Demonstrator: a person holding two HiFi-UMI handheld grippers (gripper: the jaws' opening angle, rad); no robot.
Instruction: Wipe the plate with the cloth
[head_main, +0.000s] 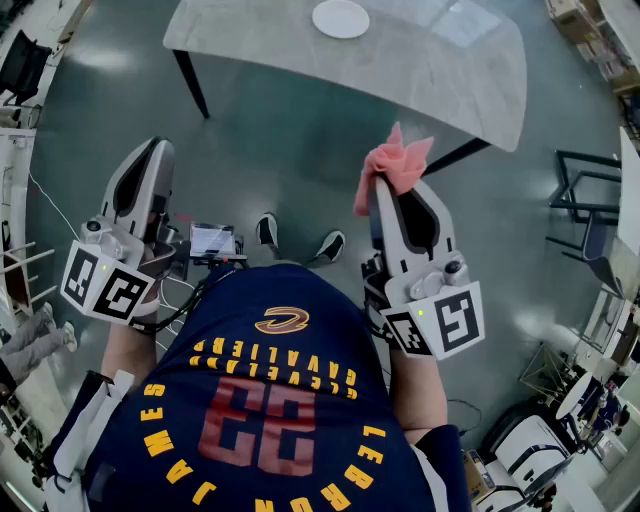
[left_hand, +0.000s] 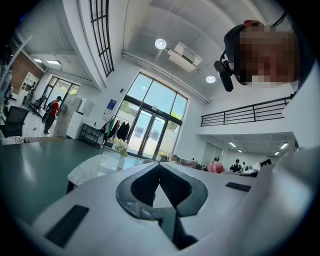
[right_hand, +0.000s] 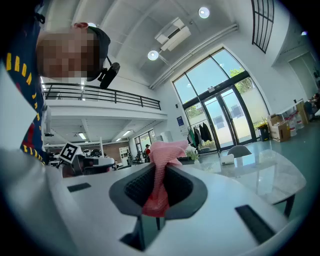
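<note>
Cloth (head_main: 392, 165) | right gripper (head_main: 381, 186) fingers clamped on it | left gripper (head_main: 150, 152) fingers together | jersey (head_main: 270, 440) reads CLEVELAND CAVALIERS

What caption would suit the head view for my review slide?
Right tool grips a pink cloth, left tool shut and empty; the white plate sits ahead on the table.

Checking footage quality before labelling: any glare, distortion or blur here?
Head view: fisheye curves the table, sheen on its top. Left gripper view: black vignette corners, bright doors. Right gripper view: cloth sharp, ceiling lamps glaring.
</note>
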